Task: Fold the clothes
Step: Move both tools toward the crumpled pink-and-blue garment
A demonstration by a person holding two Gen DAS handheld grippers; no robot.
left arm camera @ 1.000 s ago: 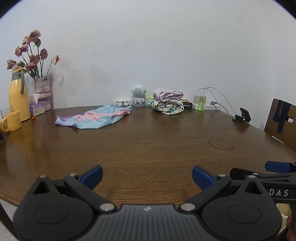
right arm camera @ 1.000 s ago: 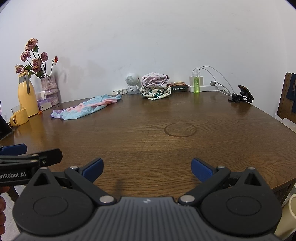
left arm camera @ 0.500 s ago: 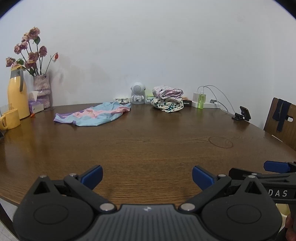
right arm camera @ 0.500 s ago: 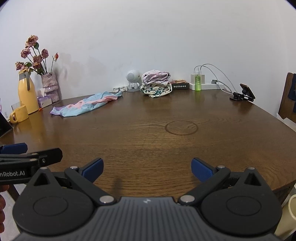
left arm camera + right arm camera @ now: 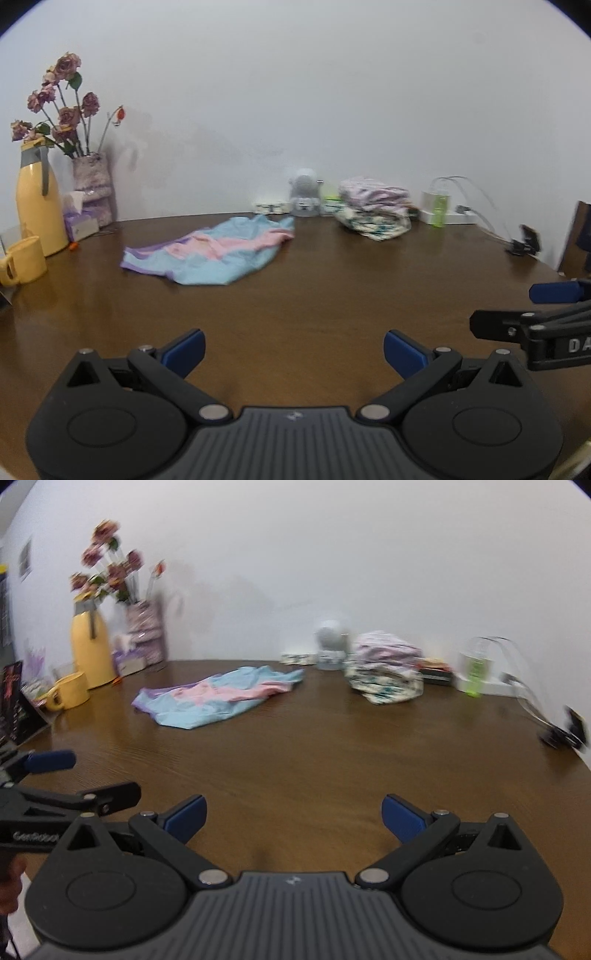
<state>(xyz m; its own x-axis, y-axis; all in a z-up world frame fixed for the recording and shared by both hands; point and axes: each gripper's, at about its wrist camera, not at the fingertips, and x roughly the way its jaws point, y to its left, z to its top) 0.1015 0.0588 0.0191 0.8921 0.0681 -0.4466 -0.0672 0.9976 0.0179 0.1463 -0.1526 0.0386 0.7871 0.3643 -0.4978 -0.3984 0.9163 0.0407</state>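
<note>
Looking through the left wrist: we hold the left gripper (image 5: 294, 350) low over the table (image 5: 332, 295), its blue fingers spread wide with nothing between them.
Garment, left wrist: the pastel garment (image 5: 210, 253) lies crumpled on the far half of the table, well ahead of our fingers and a little to their left, apart from them.
Neighbours, left wrist: the folded pile (image 5: 375, 214) sits at the back by the wall, right of the garment; flask (image 5: 35, 206) and mug (image 5: 22, 262) stand far left.
Right gripper, left wrist: it (image 5: 532, 310) shows at the right edge.
Right wrist: our right gripper (image 5: 294, 816) is likewise spread and empty above bare wood.
Garment, right wrist: it (image 5: 218, 694) lies well ahead and left of the fingers, the pile (image 5: 386, 674) ahead and right; this view is blurred.
Left gripper, right wrist: seen at the left edge (image 5: 70, 779).
</note>
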